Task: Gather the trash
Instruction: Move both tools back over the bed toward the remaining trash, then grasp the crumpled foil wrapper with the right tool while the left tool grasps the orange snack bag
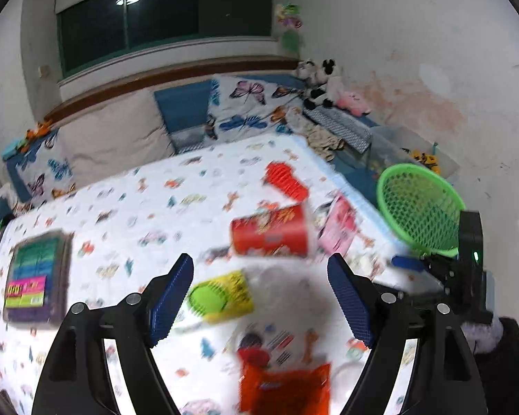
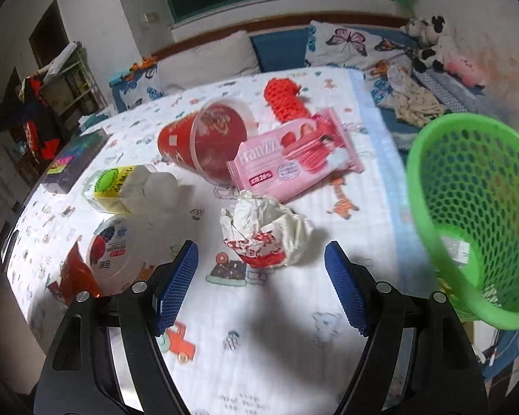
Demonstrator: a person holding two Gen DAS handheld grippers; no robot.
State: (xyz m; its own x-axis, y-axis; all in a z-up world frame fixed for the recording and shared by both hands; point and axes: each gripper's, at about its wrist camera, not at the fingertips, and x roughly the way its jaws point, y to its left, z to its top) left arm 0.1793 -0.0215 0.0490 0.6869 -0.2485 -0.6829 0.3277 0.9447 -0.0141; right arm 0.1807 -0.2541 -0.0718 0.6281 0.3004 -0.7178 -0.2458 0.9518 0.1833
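Trash lies on a patterned bed sheet. In the right wrist view a crumpled white and red wrapper lies just ahead of my open right gripper. Beyond it are a pink wafer pack, a tipped red cup, a yellow-labelled clear bottle and a round lid. A green mesh basket stands at the right. My left gripper is open above the bottle, the red cup ahead and an orange packet below. The left view is blurred.
A red mesh holder lies farther back. A dark box with coloured labels sits at the left of the bed. Pillows, clothes and plush toys line the far side. The other gripper body shows beside the basket.
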